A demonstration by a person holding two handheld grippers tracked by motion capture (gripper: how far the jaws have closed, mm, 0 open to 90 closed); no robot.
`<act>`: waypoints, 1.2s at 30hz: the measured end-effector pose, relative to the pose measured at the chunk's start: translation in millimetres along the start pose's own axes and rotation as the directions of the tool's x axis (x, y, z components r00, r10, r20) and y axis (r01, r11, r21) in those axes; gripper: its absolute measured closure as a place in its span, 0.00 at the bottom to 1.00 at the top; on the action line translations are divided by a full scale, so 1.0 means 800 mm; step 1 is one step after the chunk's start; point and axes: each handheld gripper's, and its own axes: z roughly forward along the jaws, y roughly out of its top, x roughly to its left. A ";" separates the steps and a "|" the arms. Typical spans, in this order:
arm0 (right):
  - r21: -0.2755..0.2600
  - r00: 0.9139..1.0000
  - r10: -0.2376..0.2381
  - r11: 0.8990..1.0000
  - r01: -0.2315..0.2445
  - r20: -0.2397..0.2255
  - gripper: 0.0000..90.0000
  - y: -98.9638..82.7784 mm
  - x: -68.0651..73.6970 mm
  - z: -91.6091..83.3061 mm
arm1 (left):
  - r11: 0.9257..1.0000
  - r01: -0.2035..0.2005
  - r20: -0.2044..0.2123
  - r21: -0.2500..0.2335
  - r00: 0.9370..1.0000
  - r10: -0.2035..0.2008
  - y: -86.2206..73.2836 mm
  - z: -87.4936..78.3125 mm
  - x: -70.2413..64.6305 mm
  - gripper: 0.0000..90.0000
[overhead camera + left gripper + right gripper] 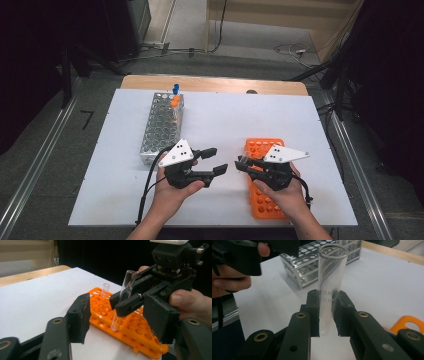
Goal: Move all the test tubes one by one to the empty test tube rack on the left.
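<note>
My right gripper (327,312) is shut on a clear glass test tube (330,277), which stands upright between its pads. From above, this gripper (241,164) holds the tube (243,159) over the near left edge of an orange tube rack (263,205). My left gripper (219,160) faces it from the left, jaws apart and empty. In the left gripper view the held tube (126,290) sits beyond my left gripper (120,316), untouched by its pads (80,315). A second clear tube (105,291) stands in the orange rack (140,330).
A metal tube rack (162,125) lies at the back left of the white sheet (225,115), with a blue-capped tube (175,89) and an orange-capped tube (175,101) at its far end. The person's left hand (229,282) is close at the upper left.
</note>
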 end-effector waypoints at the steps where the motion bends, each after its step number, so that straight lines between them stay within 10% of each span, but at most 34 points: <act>1: 0.004 1.000 -0.004 1.000 0.004 -0.005 0.82 0.001 0.003 0.002 | 1.000 -0.002 0.006 0.004 1.000 0.002 0.000 0.001 -0.001 0.49; 18: 0.049 0.996 -0.041 0.998 0.045 -0.083 0.82 0.004 0.036 0.026 | 0.997 -0.038 0.080 0.066 0.996 0.033 -0.003 0.019 -0.009 0.80; 36: 0.035 0.992 -0.009 0.999 0.014 -0.129 0.77 0.002 0.030 0.025 | 0.997 -0.063 0.046 0.033 0.997 0.062 -0.001 0.011 -0.007 0.85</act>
